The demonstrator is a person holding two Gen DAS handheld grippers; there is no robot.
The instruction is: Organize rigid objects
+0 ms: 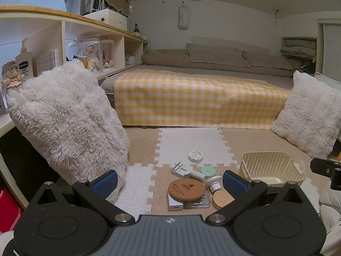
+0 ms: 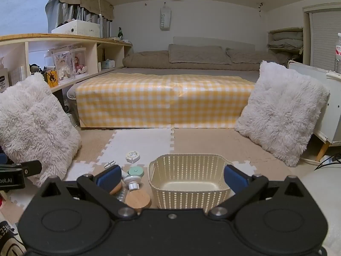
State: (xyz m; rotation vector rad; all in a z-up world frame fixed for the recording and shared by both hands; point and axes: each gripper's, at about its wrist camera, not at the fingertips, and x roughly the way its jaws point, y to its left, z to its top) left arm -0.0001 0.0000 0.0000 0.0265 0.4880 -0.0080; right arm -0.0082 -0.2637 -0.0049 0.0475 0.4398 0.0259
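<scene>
Left gripper and right gripper hover with jaws spread wide, holding nothing; small items, a cork coaster among them, lie on the foam mat beside the empty cream basket.

I see the basket on the floor mat, right of a cluster of small items: cork coaster, tape measure behind it. Bed lies beyond, one cushion at each side.

At your twelve o'clock lies the bed with pillows. Fluffy cushions lean at ten and two. Shelving at nine holds a lotion bottle.
</scene>
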